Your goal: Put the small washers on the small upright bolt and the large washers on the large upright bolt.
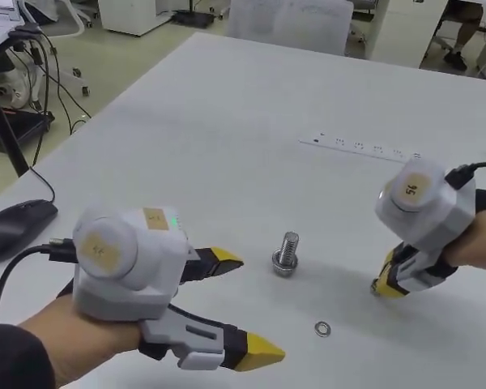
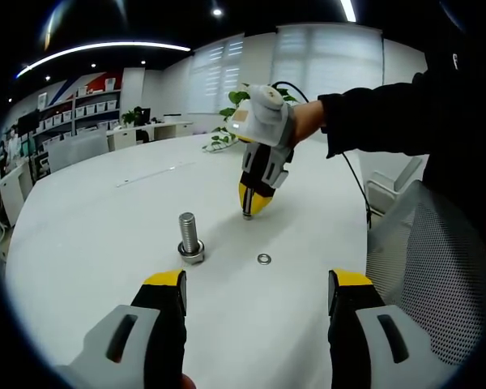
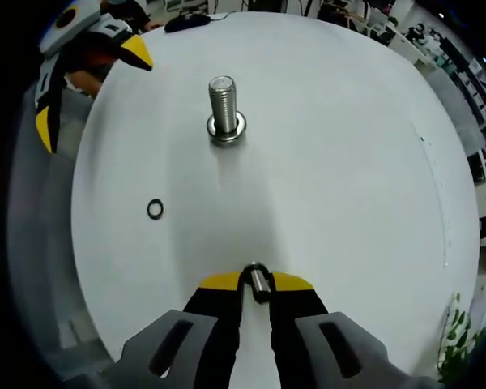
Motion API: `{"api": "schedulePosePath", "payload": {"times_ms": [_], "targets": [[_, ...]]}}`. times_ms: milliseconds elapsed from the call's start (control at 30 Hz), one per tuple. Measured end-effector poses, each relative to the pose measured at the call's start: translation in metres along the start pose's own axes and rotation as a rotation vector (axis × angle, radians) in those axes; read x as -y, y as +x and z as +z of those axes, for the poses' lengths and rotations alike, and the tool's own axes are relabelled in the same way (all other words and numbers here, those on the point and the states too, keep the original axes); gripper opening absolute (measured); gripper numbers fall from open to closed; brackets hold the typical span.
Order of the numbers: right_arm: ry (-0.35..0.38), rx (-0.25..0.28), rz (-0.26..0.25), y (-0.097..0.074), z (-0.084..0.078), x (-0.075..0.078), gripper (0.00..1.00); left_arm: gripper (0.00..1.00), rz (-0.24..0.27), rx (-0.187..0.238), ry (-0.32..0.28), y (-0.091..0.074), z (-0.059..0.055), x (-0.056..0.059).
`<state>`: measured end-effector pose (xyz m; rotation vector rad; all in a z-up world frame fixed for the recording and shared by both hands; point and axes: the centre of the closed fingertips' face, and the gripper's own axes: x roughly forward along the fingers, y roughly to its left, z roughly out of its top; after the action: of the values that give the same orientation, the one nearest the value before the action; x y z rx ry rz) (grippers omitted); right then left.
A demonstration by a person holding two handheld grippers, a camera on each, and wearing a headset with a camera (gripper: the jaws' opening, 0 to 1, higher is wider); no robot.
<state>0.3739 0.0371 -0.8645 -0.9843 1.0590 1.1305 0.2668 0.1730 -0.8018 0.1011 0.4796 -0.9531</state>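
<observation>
The large bolt (image 1: 287, 252) stands upright mid-table with a washer around its base; it also shows as the large bolt (image 2: 189, 236) and large bolt (image 3: 224, 108). A small washer (image 1: 322, 328) lies flat on the table in front of it, seen too as the small washer (image 2: 264, 258) and small washer (image 3: 155, 208). My left gripper (image 1: 248, 305) hovers open and empty left of the bolt, its jaws wide in the left gripper view (image 2: 259, 280). My right gripper (image 1: 380, 286) points down at the table, shut on a small bolt (image 3: 257, 280) held at its tips.
A white power strip (image 1: 360, 148) lies at the back of the white table (image 1: 227, 138). A black mouse (image 1: 16, 227) and cables sit at the left edge. A mesh chair (image 2: 441, 267) stands beside the table.
</observation>
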Motion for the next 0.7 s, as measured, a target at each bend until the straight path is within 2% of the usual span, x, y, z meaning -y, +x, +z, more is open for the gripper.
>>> {"api": "schedulePosePath", "payload": {"times_ms": [367,700], "targets": [[-0.006,-0.001,0.002,-0.0004,-0.0003,-0.0024,0.14,0.70,-0.001,-0.001,0.000,0.0001,-0.0007,0.0004],[0.004,0.010,-0.006,-0.0048,-0.0010,-0.0029,0.24,0.70,-0.004,-0.003,0.002,0.0004,-0.0008,0.0012]]}}
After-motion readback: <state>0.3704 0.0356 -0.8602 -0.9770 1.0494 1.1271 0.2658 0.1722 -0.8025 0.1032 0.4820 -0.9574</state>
